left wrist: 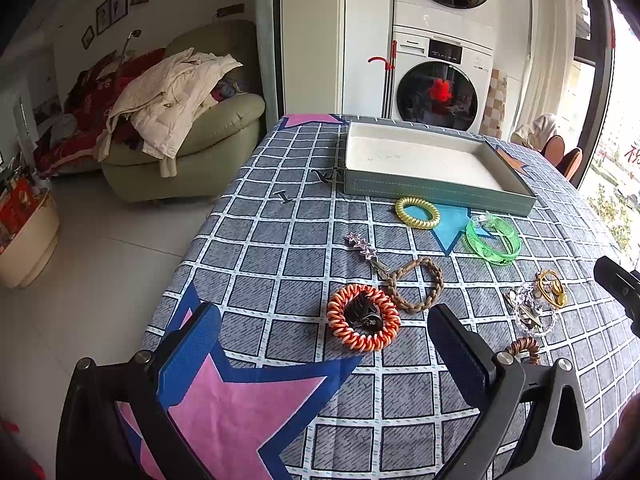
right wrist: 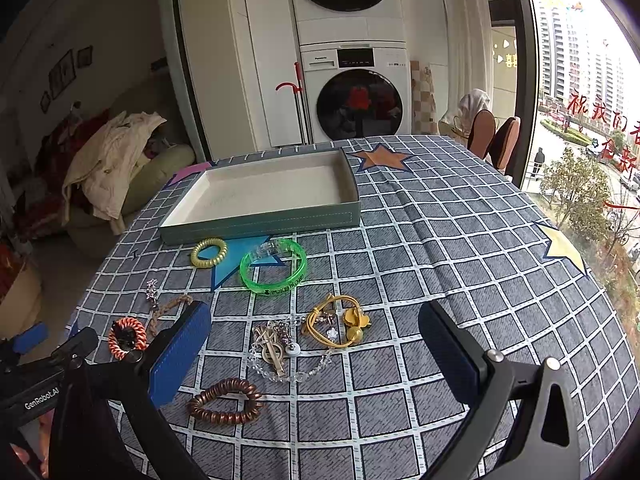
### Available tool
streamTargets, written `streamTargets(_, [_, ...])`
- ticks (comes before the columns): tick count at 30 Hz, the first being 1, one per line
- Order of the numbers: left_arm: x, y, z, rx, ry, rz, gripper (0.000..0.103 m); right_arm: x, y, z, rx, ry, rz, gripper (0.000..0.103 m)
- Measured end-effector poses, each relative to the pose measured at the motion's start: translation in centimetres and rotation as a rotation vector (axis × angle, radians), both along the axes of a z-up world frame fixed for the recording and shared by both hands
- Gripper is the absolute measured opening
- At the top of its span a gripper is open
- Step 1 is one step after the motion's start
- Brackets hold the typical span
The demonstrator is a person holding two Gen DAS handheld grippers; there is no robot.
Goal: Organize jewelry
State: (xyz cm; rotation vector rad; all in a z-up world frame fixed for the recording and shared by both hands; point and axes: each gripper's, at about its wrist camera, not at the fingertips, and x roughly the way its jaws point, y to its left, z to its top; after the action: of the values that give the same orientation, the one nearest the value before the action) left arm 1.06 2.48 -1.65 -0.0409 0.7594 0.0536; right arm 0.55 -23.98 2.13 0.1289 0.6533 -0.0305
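Left wrist view: the left gripper (left wrist: pixel 320 344) hangs spread and empty near the orange spiral hair tie (left wrist: pixel 363 317) on the table (left wrist: pixel 256 248), probably its next pick. The grey-green, white-lined tray (left wrist: pixel 434 193) holds nothing.

Right wrist view: the right gripper (right wrist: pixel 316 356), likewise spread and empty, faces the yellow cord bracelet (right wrist: pixel 335 321) and clear bead chain (right wrist: pixel 280 354).
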Motion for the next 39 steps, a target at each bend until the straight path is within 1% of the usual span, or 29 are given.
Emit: streamTargets(39, [0.31,-0.34,-0.34,0.007,0.006,-0.003,0.103,0.59,-0.34,-0.29,0.018,0.008,0.0,0.103])
